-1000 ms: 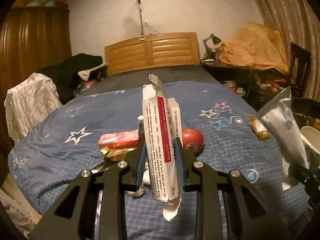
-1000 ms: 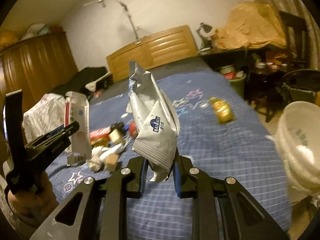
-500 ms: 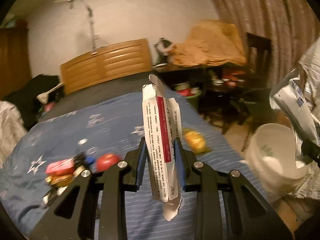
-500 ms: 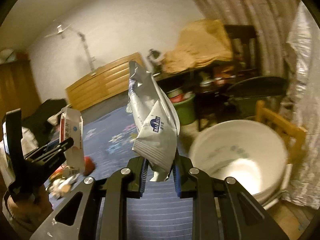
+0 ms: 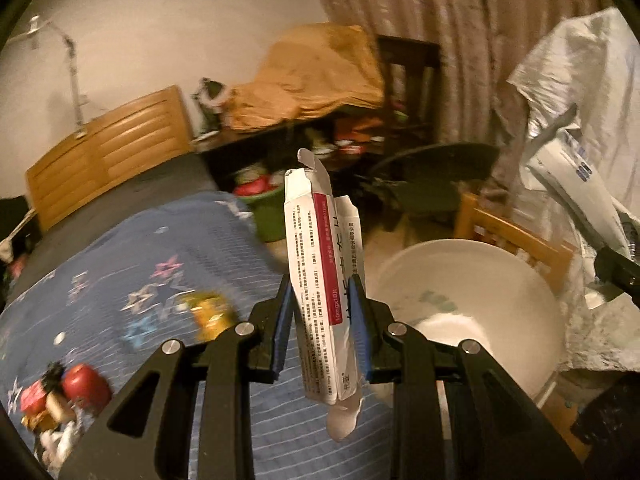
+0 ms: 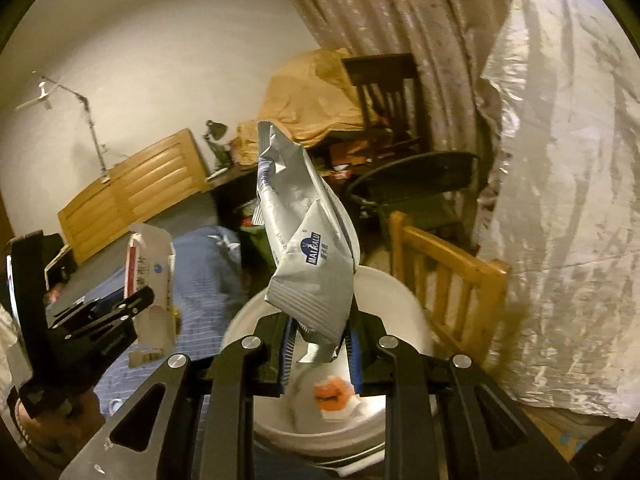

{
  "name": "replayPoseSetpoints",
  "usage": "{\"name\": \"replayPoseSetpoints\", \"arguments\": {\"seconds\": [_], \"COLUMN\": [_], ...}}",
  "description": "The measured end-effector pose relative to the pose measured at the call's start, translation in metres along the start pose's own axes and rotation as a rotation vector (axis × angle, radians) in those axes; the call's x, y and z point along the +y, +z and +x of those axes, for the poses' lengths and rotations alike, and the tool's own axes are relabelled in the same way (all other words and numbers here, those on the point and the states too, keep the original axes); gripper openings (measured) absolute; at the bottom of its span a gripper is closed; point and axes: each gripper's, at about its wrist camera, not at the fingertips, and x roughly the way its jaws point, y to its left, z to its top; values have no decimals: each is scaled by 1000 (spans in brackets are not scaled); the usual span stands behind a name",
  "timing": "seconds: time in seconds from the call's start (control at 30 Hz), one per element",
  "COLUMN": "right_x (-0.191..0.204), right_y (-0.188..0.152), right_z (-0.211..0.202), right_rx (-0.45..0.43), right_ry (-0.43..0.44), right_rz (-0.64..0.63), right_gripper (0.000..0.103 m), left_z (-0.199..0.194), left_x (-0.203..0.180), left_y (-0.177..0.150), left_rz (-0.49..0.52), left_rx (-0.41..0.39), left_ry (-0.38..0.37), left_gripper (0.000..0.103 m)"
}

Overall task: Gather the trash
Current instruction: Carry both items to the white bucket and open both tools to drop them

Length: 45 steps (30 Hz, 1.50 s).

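1. Gripping an upright, flattened white carton [image 5: 325, 280] with a red stripe, the left claw [image 5: 322, 320] fills the lower centre of the left wrist view, its blue pads pressed against both sides of the carton.
2. Pinched between the pads of the right claw [image 6: 320, 354], at the lower centre of the right wrist view, is the lower end of a silver snack bag [image 6: 308, 248], which rises tilted toward the upper left of the frame.
3. A white bucket [image 6: 404, 300] sits directly beyond the right claw; an orange-and-white scrap [image 6: 332, 394] lies inside it.
4. In the left wrist view the same bucket [image 5: 500, 288] lies at right of centre, past the carton, and the silver bag [image 5: 576, 196] shows at the right edge.
5. In the right wrist view the left claw [image 6: 132, 312] appears at the lower left, carton [image 6: 150, 280] in its grip.
6. A bed with a blue star-print cover [image 5: 132, 280] takes the left half of the left wrist view; a yellow wrapper [image 5: 208, 312] lies near its middle, while a red round item [image 5: 86, 384] and other blurred litter sit at the lower left.
7. A wooden chair [image 6: 444, 280] stands right of the bucket, with a crinkled plastic sheet [image 6: 568, 200] at far right.
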Motion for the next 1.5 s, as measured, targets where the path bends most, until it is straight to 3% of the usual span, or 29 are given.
{"name": "replayPoseSetpoints", "arguments": {"seconds": [0.4,1.0,1.1,1.17,1.2,1.5], "right_x": [-38,-17,-13,-16,-18,-31], "right_y": [-7,-5,-2,0,0,-2], "right_z": [24,46,58,65,66,61], "right_rx": [46,81,102,105,103,91], "right_ry": [-72,-39,-35,-56,-56,-61], "right_rz": [41,23,10,25,29,65], "right_gripper": [24,24,27,47,48,48], "left_z": [35,57,62,68,68,67], "left_x": [-38,-47,-49,-50,-49,-37], "left_y": [-3,-5,-4,-4,-5,-7], "left_rz": [76,71,72,82,80,33], "left_rx": [43,95,107,118,114,126], "left_ry": [-200,-223,-242,-246,-242,-209], "left_gripper": [26,27,33,62,65,65]}}
